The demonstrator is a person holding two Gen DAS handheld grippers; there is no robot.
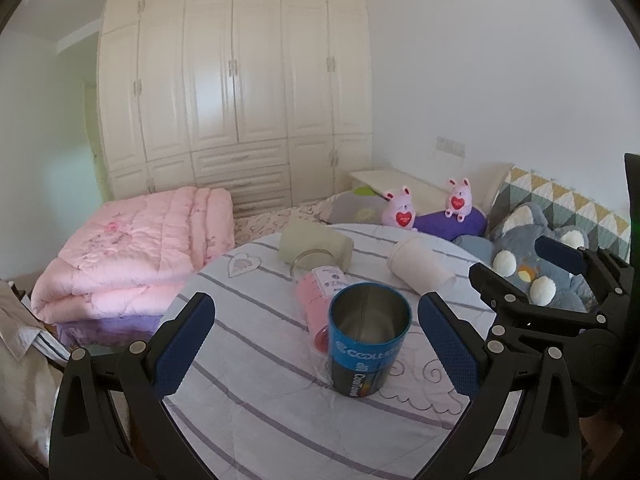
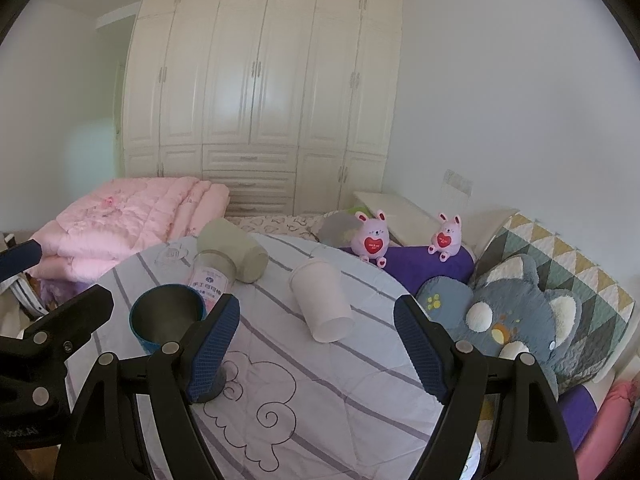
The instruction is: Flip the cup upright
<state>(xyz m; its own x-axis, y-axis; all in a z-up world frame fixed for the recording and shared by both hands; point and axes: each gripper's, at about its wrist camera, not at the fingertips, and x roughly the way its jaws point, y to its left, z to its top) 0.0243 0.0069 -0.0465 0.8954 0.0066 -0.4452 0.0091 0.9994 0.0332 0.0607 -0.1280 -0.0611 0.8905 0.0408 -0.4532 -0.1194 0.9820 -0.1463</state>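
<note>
A blue metal cup [image 1: 366, 338] stands upright on the round striped table [image 1: 260, 400], mouth up, between the fingers of my open left gripper [image 1: 320, 344], untouched. It also shows in the right wrist view [image 2: 166, 316], left of my open, empty right gripper [image 2: 316, 340]. A white paper cup [image 2: 322, 300] lies on its side ahead of the right gripper; it shows in the left wrist view [image 1: 420, 266] too. A clear pink cup [image 1: 320, 300] and a beige cup [image 1: 316, 246] lie on their sides behind the blue one.
A folded pink quilt [image 1: 132, 256] lies on the bed at left. Plush toys [image 2: 372, 238] and a grey cushion [image 2: 520, 320] crowd the table's right side. A white wardrobe [image 1: 236, 80] fills the back wall.
</note>
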